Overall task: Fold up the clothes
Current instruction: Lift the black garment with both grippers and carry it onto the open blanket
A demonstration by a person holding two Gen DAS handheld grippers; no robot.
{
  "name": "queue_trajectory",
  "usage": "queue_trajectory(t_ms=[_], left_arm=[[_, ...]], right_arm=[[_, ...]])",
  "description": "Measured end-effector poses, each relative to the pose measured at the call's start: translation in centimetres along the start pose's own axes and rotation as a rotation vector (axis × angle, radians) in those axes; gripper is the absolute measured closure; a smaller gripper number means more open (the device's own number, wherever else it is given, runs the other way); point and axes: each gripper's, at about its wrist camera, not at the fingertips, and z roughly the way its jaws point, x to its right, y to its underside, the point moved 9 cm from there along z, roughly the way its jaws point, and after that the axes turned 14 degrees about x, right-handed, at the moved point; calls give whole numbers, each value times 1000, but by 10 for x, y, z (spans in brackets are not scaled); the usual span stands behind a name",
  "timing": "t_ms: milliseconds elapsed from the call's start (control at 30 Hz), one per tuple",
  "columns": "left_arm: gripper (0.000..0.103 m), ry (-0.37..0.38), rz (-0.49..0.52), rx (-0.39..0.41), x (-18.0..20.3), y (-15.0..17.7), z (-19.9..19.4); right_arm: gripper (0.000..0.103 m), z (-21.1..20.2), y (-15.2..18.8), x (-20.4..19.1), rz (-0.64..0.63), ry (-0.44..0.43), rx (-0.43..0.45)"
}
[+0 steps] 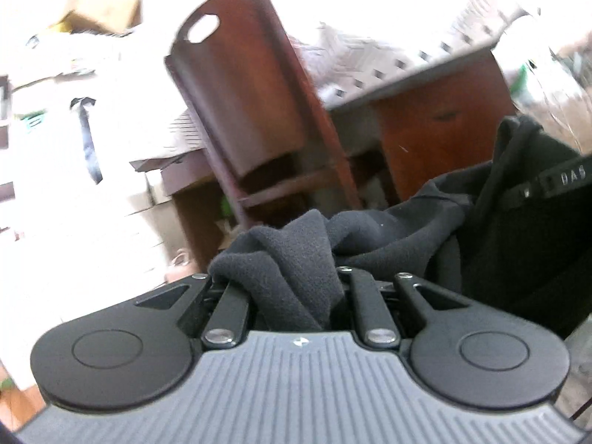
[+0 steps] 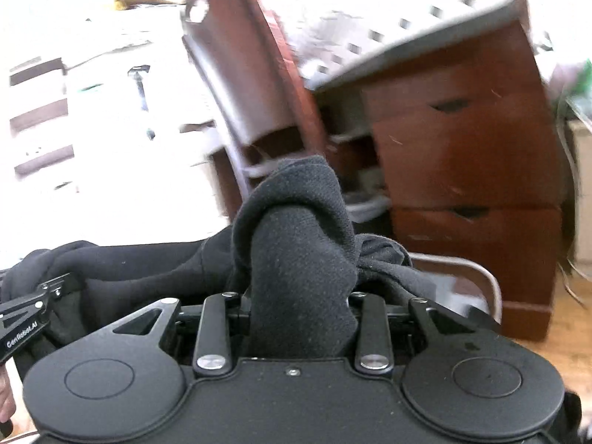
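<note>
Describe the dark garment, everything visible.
The dark garment is charcoal-black, fleecy-looking fabric, bunched and creased. One fold is pinched in the left gripper, whose jaws are shut on it; another thick fold sits clamped in the right gripper. Between them it sags in loose folds, with a drawstring-like cord visible. It is held up in front of a wooden chair.

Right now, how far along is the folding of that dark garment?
Early. Done: both grips look set, the left hand-held gripper and right hand-held gripper each bunching the dark fleece garment. In hand: it hangs between them, off any surface, facing the wooden chair. Left: no fold shows yet.
</note>
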Motion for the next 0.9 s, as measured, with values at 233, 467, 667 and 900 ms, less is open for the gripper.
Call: queue_trajectory(t_ms=[233, 467, 667, 900], left_arm=[[91, -154, -92, -16, -72, -20, -76], [91, -353, -135, -81, -153, -15, -175], [91, -545, -127, 40, -202, -43, -255], [90, -925, -281, 97, -242, -22, -348]], right_arm=[[65, -3, -21, -84, -75, -288, -70], [65, 7, -11, -173, -72, -553, -230], [66, -6, -29, -274, -222, -721, -92], [25, -14, 21, -368, -117, -1037, -197]])
